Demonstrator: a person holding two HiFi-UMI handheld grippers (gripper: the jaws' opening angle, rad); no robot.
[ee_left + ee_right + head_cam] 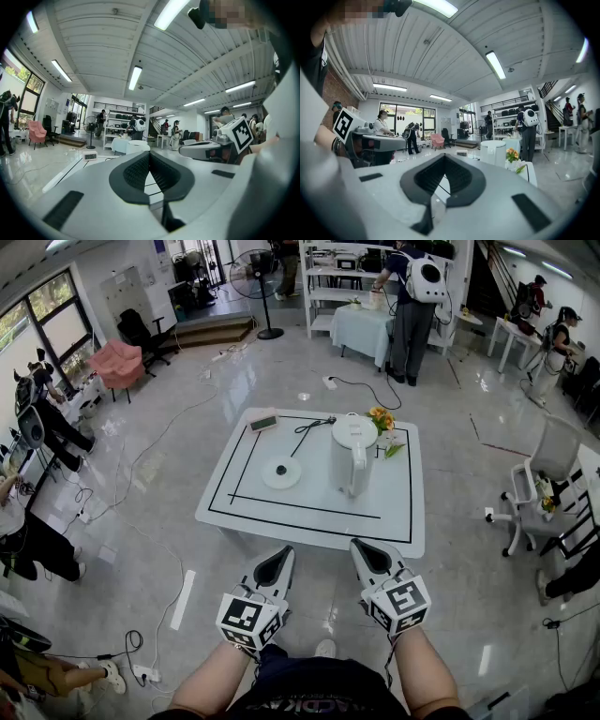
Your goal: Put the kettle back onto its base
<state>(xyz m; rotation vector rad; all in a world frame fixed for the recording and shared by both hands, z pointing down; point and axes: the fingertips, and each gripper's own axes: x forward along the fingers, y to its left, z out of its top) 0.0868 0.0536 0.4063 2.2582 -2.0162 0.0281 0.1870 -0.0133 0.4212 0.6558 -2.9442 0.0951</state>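
Floor [450, 587]: glossy pale tiles, on which light glare is mirrored.
Left hand-held gripper [280, 561]: smooth grey shell with ribbed black pads; the jaws are pressed together with nothing between them. It is held level, short of the worktop's near edge.
Right hand-held gripper [365, 554]: same build, jaws likewise pressed together and empty, just beside the left one.
Worktop [319, 512]: low, square and matt white, with rounded corners and a thin black rectangle drawn on it.
Base [281, 472]: flat white disc with a dark centre, set left of the middle; a black cord [309, 427] is run from it toward the far edge.
Kettle [354, 451]: white cylinder with a round lid and a looped handle turned toward the near side, stood upright on the worktop to the right of the base, apart from it.
Flowers [381, 418]: small orange bunch, just behind the kettle.
Clock [263, 422]: small white slab at the far left edge.
Background: a pedestal fan [251, 273] and a pink armchair [117, 362] are seen.
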